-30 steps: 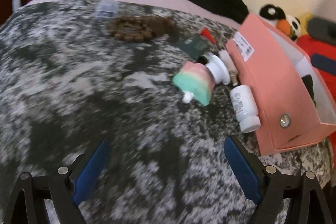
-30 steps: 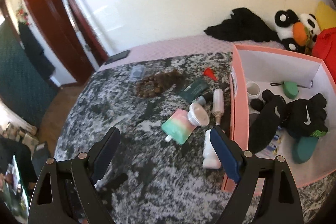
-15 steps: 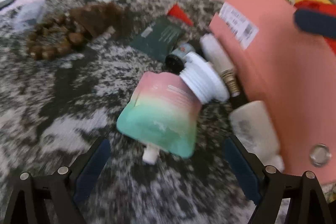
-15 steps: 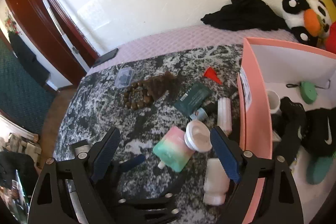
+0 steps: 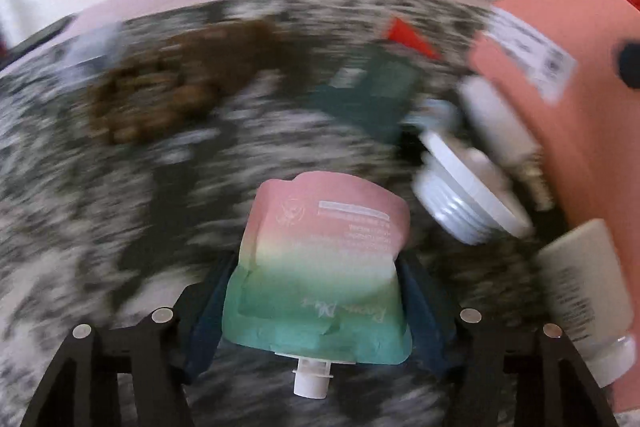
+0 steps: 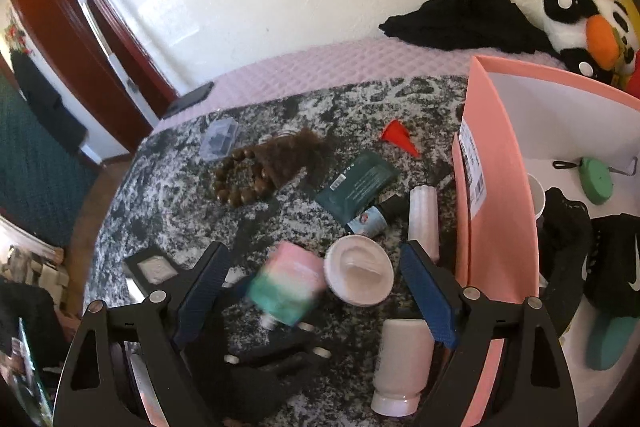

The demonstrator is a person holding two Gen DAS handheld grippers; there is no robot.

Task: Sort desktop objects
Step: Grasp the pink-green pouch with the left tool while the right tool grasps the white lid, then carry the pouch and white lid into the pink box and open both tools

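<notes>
Home bedrm — pink bedspread (image 6: 332, 67), panda plush (image 6: 576, 23), wooden door (image 6: 80, 67).

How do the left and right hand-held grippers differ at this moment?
The left hand-held gripper is shut on the pink-green spout pouch; the right hand-held gripper is open and holds nothing. The left sits low at the patterned cloth; the right hangs above it. Both have blue pads.

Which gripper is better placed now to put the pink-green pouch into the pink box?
Left. Its fingers are already closed on the pouch on both sides. The right gripper is open and holds nothing. The box stands just beyond the pouch.
</notes>
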